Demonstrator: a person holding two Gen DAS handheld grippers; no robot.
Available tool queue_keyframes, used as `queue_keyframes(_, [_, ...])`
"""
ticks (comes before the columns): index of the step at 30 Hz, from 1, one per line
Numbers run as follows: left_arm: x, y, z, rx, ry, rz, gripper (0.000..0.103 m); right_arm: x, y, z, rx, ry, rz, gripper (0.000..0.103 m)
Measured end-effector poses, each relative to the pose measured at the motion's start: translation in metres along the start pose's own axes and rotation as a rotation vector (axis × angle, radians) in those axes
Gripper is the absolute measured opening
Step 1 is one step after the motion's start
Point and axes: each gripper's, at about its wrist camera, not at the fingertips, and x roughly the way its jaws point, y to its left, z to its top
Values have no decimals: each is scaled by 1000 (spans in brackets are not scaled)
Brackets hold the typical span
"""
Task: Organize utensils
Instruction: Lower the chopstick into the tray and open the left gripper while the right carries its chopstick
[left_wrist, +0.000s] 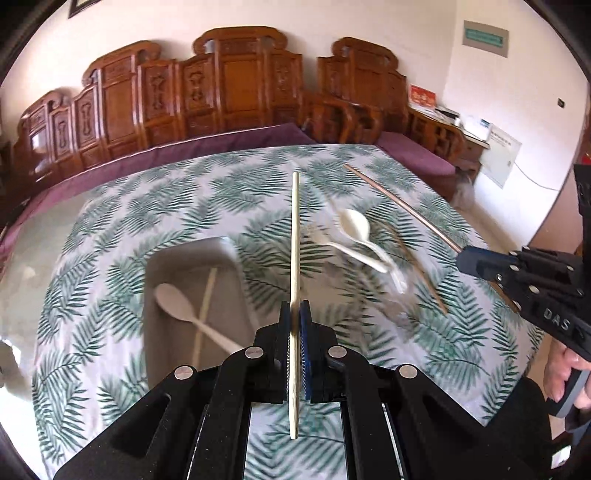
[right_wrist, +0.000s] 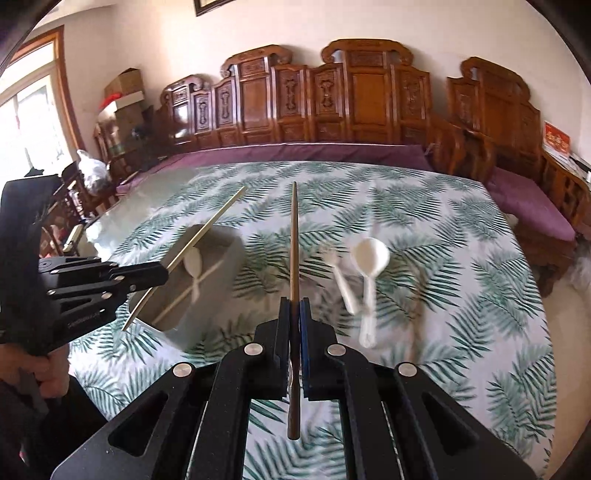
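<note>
My left gripper is shut on a pale wooden chopstick that points away over the table; it also shows as the left gripper holding the pale chopstick above the tray. My right gripper is shut on a dark brown chopstick, and appears as the right gripper with the brown chopstick. A grey tray holds a white spoon and a pale chopstick. On the cloth lie a white spoon, a white fork and a brown chopstick.
The table carries a leaf-print cloth under glass. Carved wooden benches with purple cushions run along the far and right sides. A hand grips the right tool's handle; another hand grips the left one.
</note>
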Motion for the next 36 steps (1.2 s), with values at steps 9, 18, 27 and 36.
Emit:
queue_keyframes(9, [23, 58, -15, -110, 26, 20, 4, 40, 43, 9, -65, 43, 39, 6])
queue_keyframes(18, [44, 91, -30, -176, 86, 42, 4, 72, 62, 9, -87, 84, 64, 6])
queue_keyframes(27, [60, 103, -37, -196, 140, 63, 4, 91, 79, 9, -101, 108, 87, 6])
queue_keyframes(36, [56, 109, -33, -196, 119, 80, 4, 97, 92, 12, -124, 115, 96, 6])
